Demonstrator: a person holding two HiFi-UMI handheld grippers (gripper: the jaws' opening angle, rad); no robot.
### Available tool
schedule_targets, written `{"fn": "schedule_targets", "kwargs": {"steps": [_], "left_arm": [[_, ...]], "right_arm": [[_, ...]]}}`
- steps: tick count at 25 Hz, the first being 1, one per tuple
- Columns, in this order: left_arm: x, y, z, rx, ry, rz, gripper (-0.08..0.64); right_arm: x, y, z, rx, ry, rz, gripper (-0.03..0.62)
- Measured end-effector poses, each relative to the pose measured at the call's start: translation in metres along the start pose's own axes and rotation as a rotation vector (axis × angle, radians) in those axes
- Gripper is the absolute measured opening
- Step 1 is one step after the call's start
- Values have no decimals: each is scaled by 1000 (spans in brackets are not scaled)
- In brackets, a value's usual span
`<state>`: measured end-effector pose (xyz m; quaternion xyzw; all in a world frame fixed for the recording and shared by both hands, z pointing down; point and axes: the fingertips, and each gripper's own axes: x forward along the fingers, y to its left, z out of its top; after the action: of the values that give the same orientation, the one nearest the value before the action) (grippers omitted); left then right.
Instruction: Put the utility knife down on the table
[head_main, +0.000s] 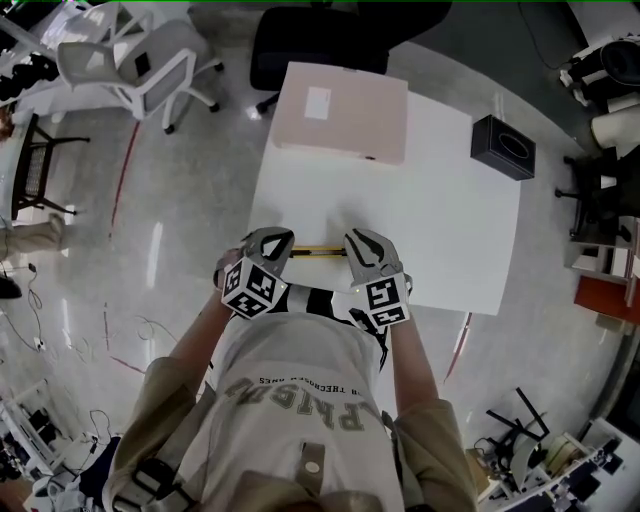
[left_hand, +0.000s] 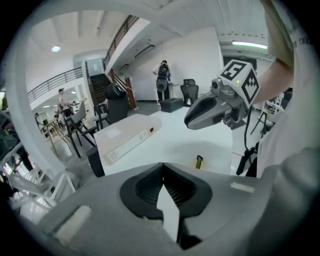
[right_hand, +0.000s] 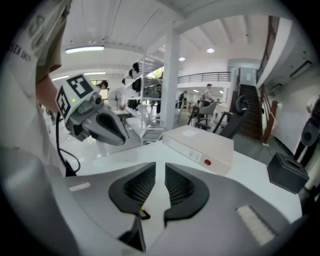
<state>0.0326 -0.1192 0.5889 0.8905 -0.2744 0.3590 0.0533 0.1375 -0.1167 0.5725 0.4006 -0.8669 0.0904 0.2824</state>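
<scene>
Utility knife (head_main: 318, 250) seemingly flat on table (head_main: 420, 200) | beige box (head_main: 343, 112), black box (head_main: 503, 146) beyond

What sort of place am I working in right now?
Probably an open-plan lab or office: a white table, wheeled office chairs, and a staircase up to a railed mezzanine.

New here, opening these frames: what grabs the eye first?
The left gripper and right gripper face each other at the white table's near edge, with the yellow-and-black utility knife lying between their tips. Beyond them, a beige box sits at the far edge and a black box near the right edge.
</scene>
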Motion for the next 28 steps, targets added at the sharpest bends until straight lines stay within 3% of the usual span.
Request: {"fn": "schedule_targets", "kwargs": {"steps": [7, 12, 18, 22, 28], "left_arm": [[-31, 30, 59, -174, -230, 112, 9], [-51, 42, 95, -206, -362, 170, 9], [-82, 64, 128, -252, -534, 234, 9], [-97, 75, 140, -285, -593, 259, 9], [-121, 86, 166, -247, -677, 297, 9]], "right_arm": [[-41, -53, 56, 244, -274, -202, 61], [-68, -76, 84, 324, -406, -304, 60], [-94, -83, 120, 333, -528, -391, 27], [-106, -84, 138, 319, -576, -431, 3], [-120, -83, 161, 242, -597, -483, 2]]}}
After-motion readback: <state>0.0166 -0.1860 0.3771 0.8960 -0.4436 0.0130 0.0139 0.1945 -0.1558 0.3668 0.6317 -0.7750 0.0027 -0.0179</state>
